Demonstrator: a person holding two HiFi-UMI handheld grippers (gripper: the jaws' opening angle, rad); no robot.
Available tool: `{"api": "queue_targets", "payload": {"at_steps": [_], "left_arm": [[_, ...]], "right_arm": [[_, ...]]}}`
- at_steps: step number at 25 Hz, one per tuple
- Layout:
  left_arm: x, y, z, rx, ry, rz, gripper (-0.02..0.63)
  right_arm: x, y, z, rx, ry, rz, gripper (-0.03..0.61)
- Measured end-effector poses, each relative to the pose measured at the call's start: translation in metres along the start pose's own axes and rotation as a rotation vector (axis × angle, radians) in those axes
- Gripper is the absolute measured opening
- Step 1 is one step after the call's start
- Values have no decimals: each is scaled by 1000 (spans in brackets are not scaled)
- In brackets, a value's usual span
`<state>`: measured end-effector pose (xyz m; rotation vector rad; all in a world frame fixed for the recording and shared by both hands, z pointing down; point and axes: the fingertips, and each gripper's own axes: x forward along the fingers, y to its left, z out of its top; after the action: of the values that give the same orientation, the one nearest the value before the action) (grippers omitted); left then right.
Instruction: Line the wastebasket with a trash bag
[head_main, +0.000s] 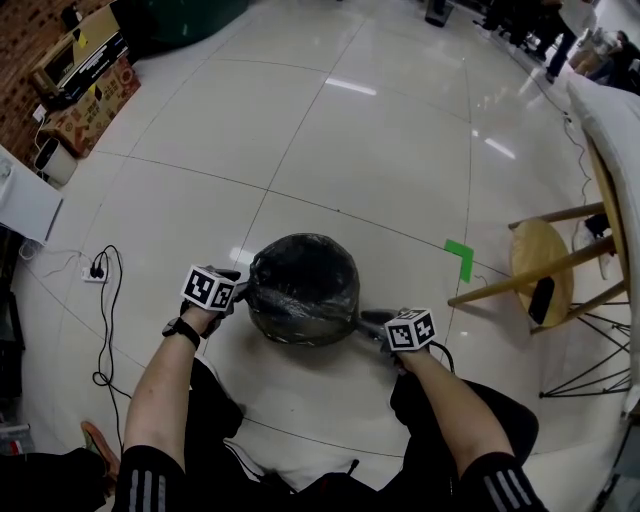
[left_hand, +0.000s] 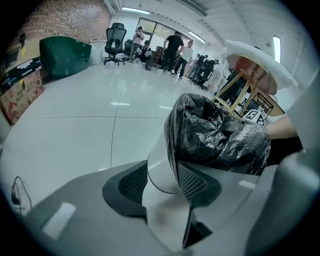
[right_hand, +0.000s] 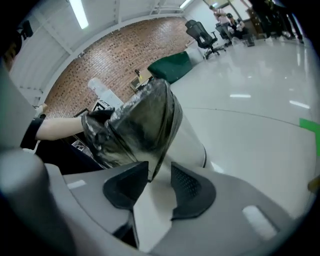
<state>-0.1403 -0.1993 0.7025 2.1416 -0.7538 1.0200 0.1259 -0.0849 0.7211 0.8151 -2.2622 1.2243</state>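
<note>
Left gripper (left_hand: 161, 184) clamps the wastebasket (left_hand: 156, 162) by its bagged rim at lower centre; right gripper (right_hand: 160, 181) stands parted astride the trash bag (right_hand: 140, 120) edge.

Floor (head_main: 380, 140) open; stool (head_main: 535, 250), seemingly, blocks right.

The white round wastebasket (left_hand: 158, 167) is standing upright just ahead of me. The black trash bag (head_main: 303, 280) is sitting in it, its glossy, crinkled film bulging across the mouth and folding over the rim, leaving the white wall below showing bare.
</note>
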Motion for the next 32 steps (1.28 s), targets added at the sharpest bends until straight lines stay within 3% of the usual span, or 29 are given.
{"api": "queue_targets", "payload": {"at_steps": [5,8,12,14,17,22,26,28,30,32], "left_arm": [[-5,-2,2,2,-11,11,178],[-6,-3,0,2,-15,17,178],[-8,-3,-2,-2,-18,16,178],[-9,-3,-3,1,-17,20,178],[-10,-4,-3,7,-21,17,178],[-14,-6,-3,17,-32,16,178],[-15,-8,-5,15,-37,15,178],[-16,-8,-4,19,-41,19,178],[-18,-9,-4,24,-45,23,179],[-25,-8,-5,27,-51,30,187]], "right_arm": [[-44,-8,25,-130,-40,-151,195],[-71,6,35,-132,-66,-191,195],[-60,70,16,120,-103,5,195],[-41,98,1,178,-100,82,200],[-11,124,-10,206,-105,136,204],[19,152,3,383,-208,232,212],[33,156,5,450,-244,204,209],[36,149,4,440,-251,138,132],[38,142,0,411,-240,79,8],[39,142,-5,378,-218,56,6]]}}
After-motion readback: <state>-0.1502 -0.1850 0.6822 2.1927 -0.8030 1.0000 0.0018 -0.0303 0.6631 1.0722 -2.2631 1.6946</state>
